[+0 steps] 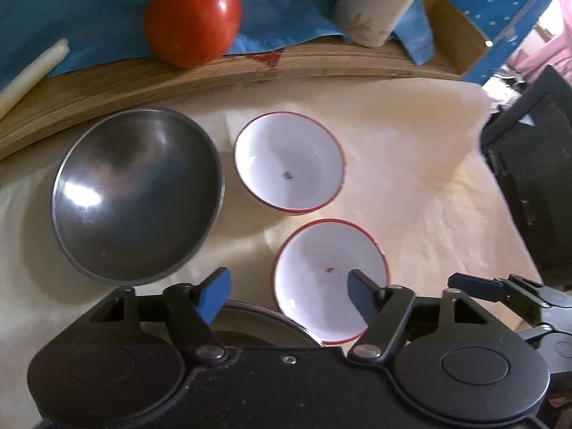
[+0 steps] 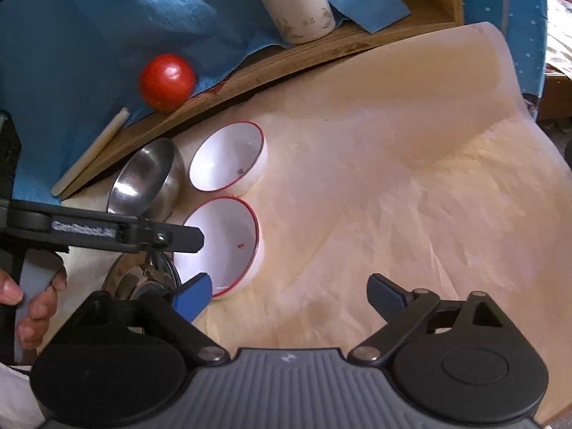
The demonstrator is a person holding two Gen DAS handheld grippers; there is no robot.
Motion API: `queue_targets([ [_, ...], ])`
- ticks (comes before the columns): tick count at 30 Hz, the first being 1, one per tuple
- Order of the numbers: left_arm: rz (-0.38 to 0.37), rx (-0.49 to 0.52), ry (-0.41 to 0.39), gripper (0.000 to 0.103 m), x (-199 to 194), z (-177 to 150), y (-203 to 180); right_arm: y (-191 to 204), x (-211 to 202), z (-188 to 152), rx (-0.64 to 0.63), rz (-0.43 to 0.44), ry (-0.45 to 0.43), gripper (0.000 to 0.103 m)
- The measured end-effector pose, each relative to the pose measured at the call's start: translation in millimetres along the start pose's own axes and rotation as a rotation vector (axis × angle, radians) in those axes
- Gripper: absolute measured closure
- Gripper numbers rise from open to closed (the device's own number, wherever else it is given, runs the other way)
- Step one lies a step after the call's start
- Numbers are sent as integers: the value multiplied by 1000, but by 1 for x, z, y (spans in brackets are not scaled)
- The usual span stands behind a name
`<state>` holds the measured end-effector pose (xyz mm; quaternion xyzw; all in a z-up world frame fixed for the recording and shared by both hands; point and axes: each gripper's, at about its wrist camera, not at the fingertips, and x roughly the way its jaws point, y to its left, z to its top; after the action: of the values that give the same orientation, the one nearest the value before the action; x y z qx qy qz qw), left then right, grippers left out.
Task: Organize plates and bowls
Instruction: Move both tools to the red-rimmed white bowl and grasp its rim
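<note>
A steel bowl (image 1: 137,193) (image 2: 146,178) stands at the left on the cream cloth. Two white bowls with red rims stand beside it: a far one (image 1: 289,162) (image 2: 228,157) and a near one (image 1: 330,279) (image 2: 221,243). A second steel dish (image 1: 261,325) (image 2: 143,279) lies partly hidden under my left gripper. My left gripper (image 1: 289,295) is open, hovering over the near white bowl's left rim, its right finger above the bowl. It also shows in the right wrist view (image 2: 182,237). My right gripper (image 2: 289,295) is open and empty, just right of the near white bowl.
A wooden board (image 1: 214,75) (image 2: 250,71) runs along the back with a red tomato (image 1: 193,19) (image 2: 167,82), a white cup (image 1: 375,3) (image 2: 295,0), a pale stick (image 1: 32,71) (image 2: 89,153) and blue cloth (image 1: 107,7). A black chair (image 1: 529,178) stands right.
</note>
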<state>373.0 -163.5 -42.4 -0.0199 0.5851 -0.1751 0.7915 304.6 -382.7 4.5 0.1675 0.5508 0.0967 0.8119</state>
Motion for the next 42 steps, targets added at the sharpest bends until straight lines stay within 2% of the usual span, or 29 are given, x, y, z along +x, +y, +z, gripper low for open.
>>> queue_targets([
  [1, 16, -2, 4, 39, 1, 1, 0, -1, 2, 1, 0, 12, 6, 14],
  [3, 37, -7, 11, 53, 3, 2, 0, -1, 7, 4, -1, 33, 24, 20],
  [6, 41, -15, 20, 67, 6, 3, -2, -2, 14, 9, -2, 59, 46, 27],
  [8, 37, -9, 28, 72, 8, 3, -5, -3, 20, 11, -1, 80, 59, 41],
  [9, 38, -3, 32, 76, 9, 3, -7, -3, 23, 13, 1, 91, 68, 44],
  [13, 66, 8, 33, 81, 10, 1, -12, -2, 32, 15, 1, 133, 92, 61],
  [15, 86, 5, 32, 88, 10, 1, -12, 0, 35, 16, -4, 144, 97, 67],
  [20, 110, 7, 22, 91, 9, 0, -15, 1, 37, 17, -10, 172, 109, 81],
  [30, 103, 37, -29, 92, 1, -4, -24, -2, 37, 14, 11, 178, 121, 85],
  [37, 116, 67, -46, 92, -1, -7, -30, -13, 39, 13, 93, 188, 104, 86],
  [42, 91, 59, -59, 93, -3, -11, -28, -11, 34, 10, 98, 157, 92, 89],
])
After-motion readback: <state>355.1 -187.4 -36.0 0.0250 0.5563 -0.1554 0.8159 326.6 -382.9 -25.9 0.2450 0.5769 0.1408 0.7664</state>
